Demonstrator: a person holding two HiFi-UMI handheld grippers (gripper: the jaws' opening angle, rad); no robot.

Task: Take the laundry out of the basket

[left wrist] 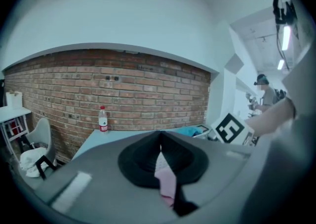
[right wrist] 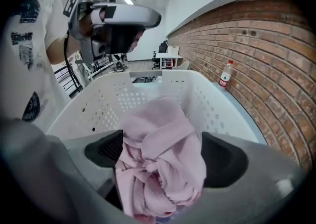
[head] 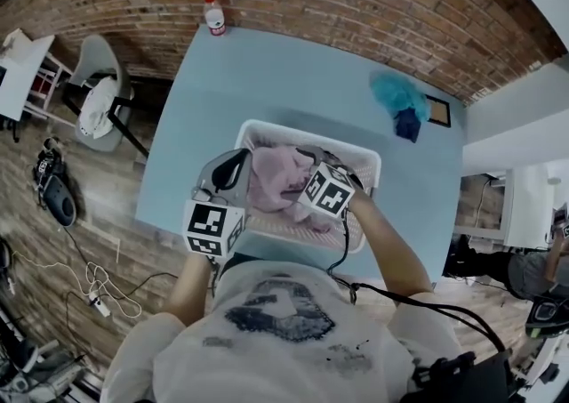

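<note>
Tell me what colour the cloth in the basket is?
The cloth is pale pink, clearest in the right gripper view.

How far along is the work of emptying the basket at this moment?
Looks done: a blue cloth lies on the table, outside the basket. In hand: the left claw pinches the pink garment; the right claw stands open around it. Left: lifting that garment out.

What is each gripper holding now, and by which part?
Left gripper pinches a thin fold of the pink garment. Right gripper holds nothing: its fingers stand open around it.
</note>
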